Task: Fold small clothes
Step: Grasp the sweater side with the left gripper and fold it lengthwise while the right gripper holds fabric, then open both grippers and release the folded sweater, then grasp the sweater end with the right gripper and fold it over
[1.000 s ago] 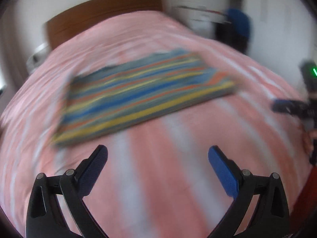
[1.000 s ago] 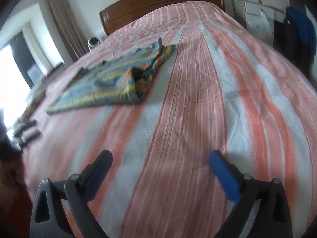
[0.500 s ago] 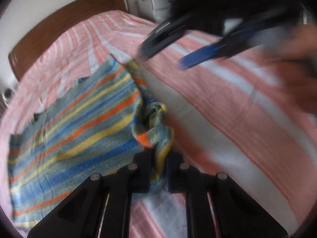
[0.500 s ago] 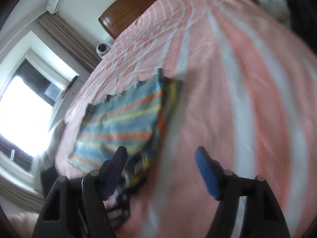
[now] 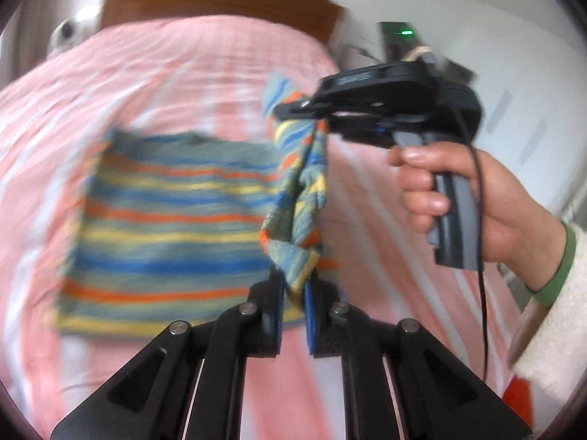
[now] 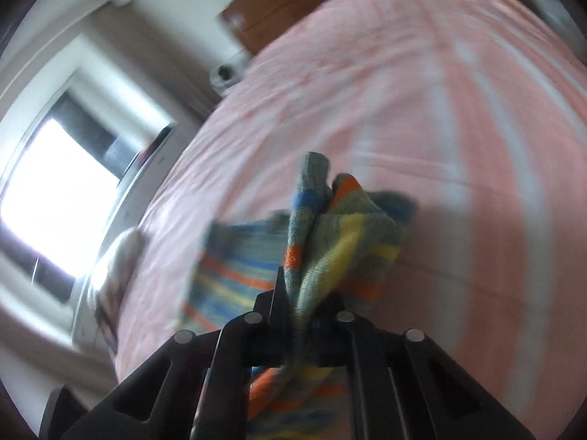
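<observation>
Left tool is clamped on one corner of the striped knit garment; right tool is clamped on the far corner of the same edge. That edge hangs bunched and lifted between them. The rest of the garment lies flat on the pink-striped bed; both views are motion-blurred.

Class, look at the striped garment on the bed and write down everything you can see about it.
The striped garment is a small knit piece with blue, yellow, orange and grey-green bands, soft and fuzzy looking. Most of it lies flat on the pink striped bedspread. Its right edge is lifted and bunched into a rope-like ridge, pinched at the near end by the left gripper and at the far end by the right gripper. Motion blur hides finer detail.
</observation>
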Tool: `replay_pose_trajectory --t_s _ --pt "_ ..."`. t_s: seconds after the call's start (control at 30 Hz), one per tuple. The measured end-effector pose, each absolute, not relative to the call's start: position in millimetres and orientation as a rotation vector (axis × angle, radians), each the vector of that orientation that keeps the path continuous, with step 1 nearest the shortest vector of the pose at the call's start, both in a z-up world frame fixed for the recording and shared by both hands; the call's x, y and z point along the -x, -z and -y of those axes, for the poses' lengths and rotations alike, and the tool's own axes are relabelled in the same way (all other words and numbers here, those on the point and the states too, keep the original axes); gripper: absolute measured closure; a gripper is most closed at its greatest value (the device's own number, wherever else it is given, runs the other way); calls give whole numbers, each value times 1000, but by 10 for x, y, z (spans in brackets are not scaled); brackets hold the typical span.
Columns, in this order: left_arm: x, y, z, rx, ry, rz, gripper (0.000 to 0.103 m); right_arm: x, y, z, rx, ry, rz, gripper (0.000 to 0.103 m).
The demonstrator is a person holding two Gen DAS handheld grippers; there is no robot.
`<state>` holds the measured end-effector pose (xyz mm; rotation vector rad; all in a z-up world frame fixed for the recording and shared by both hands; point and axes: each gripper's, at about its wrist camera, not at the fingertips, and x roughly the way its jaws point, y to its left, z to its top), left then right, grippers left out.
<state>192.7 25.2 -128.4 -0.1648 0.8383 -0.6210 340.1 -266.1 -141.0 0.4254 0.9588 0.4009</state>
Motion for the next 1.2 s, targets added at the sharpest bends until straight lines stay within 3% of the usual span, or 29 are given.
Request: replay_pose_trajectory --t_s 0.13,0.2,0.23,0.27,0.43,0.6,0.73,0.97,1.2 --pt "-2051 1414 -947 203 475 -862 94 -3695 1520 1756 -390 -457 -990 93" --pt "-2128 1523 -1089 189 379 -895 78 -3806 1678 1449 -435 -496 -1008 85" --pt "-2149 1574 -1154 179 328 -918 54 -3843 1761 1375 -456 -514 -1021 78" --pt "-2161 1604 -1299 188 288 -930 35 -3845 1826 1315 -497 -515 -1029 64" --pt "-2019 1562 -1595 231 252 -897 17 -3452 1656 1588 -493 -438 -926 58" --pt "-1919 1481 -1371 184 211 -887 16 -2667 1469 1705 -185 -431 -914 56" --pt "-2003 1493 -1126 145 182 -875 15 -2011 1503 1676 13 -409 -887 42" --pt "-2063 1367 -1057 118 148 -858 15 -1614 1711 1772 61 -376 -909 37" --pt "-2116 1339 -1018 77 180 -847 7 -1515 1808 1821 80 -297 -907 23"
